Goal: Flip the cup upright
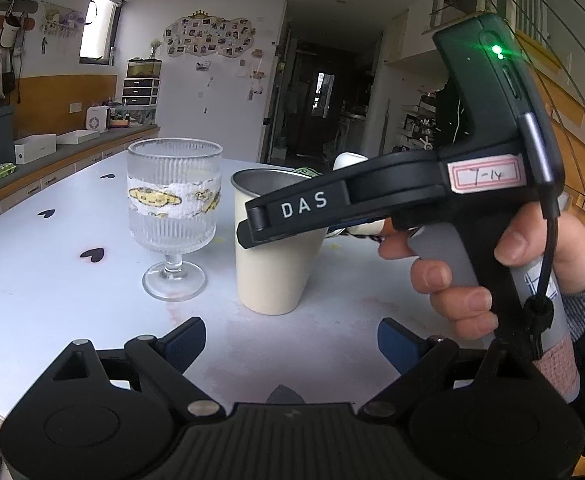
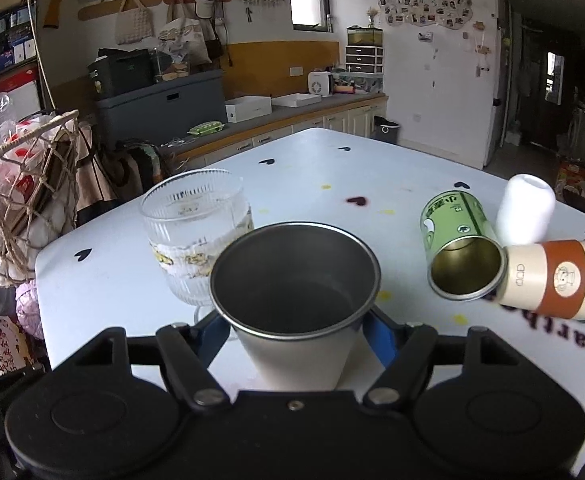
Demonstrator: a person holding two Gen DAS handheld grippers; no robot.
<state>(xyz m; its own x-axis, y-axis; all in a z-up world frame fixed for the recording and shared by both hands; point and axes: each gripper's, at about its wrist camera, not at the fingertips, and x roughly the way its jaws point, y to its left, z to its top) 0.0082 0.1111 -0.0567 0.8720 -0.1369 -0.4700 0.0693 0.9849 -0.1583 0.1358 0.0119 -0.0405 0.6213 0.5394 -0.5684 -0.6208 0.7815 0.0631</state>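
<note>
white tabletop (image 2: 312, 168) dotted with dark hearts filled both views. nearest, the left gripper (image 1: 291, 343) hung spread and empty over it. the right gripper (image 2: 295, 334) pinched the cream metal-lined cup (image 2: 295, 300), which stood upright on the table, mouth up. just beside it stood a ribbed stemmed glass (image 1: 174, 216). farther off lay a green tin can (image 2: 458, 240), a brown-banded paper cup (image 2: 552, 280) and a white cylinder (image 2: 526, 210).

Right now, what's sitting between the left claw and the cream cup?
Nothing: in the left wrist view only bare white table lies between the open left claw and the cream cup.
</note>
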